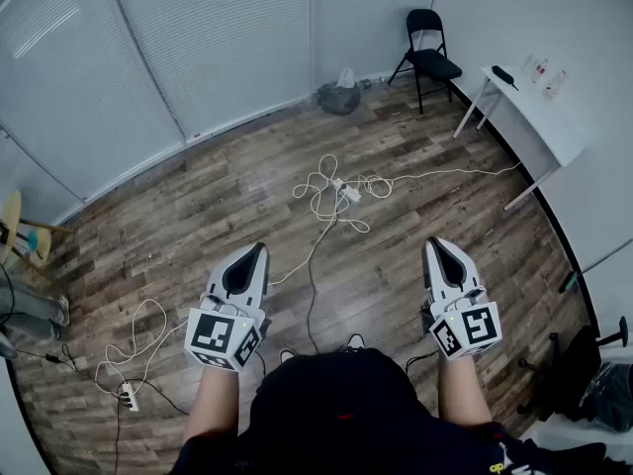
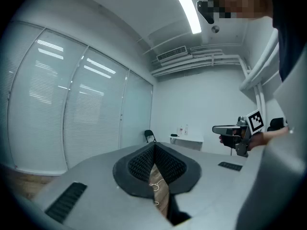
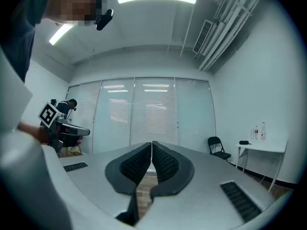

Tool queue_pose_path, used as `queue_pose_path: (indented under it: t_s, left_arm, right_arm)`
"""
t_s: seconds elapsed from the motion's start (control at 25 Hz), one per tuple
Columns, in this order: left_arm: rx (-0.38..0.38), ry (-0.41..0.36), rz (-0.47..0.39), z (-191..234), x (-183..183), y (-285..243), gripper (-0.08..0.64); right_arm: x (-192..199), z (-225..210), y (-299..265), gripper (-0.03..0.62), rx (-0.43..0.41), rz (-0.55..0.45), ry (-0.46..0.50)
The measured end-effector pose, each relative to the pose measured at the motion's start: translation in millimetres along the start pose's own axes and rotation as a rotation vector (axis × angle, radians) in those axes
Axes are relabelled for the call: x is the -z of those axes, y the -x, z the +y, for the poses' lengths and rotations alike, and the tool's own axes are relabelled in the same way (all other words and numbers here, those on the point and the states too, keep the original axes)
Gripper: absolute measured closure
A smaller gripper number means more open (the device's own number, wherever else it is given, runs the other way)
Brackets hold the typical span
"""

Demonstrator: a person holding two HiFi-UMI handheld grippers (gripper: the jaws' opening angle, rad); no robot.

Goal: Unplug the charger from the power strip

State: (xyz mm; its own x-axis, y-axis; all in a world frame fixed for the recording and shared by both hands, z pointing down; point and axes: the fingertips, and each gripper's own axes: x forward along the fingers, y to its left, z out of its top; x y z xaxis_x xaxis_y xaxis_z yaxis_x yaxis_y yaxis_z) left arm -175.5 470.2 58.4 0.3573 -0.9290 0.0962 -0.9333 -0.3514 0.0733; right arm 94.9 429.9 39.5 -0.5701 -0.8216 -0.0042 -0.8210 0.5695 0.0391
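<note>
A white power strip (image 1: 348,192) lies on the wooden floor among loops of white cable (image 1: 321,198); the charger on it is too small to make out. Both grippers are held at waist height, well short of it. My left gripper (image 1: 255,253) points forward, its jaws shut with nothing between them, as the left gripper view (image 2: 154,146) shows. My right gripper (image 1: 437,247) is held level, shut and empty too (image 3: 152,143). A strip of floor and cable (image 2: 154,186) shows through the gap below the left pads.
A second power strip (image 1: 129,396) with tangled cable lies at the lower left. A black folding chair (image 1: 428,57), a white table (image 1: 534,112) and a dark bag (image 1: 339,97) stand along the far walls. Blinds cover the glass wall (image 1: 198,38).
</note>
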Motion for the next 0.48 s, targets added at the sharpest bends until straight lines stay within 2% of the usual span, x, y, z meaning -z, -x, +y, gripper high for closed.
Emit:
queue_pose_path:
  t_s: [0.48]
  left_arm:
    - [0.011,-0.026,0.009,-1.9,-3.3,2.8,0.541]
  right_arm:
    - [7.3,7.5,-1.2,0.566,-0.008,0.009,-0.030]
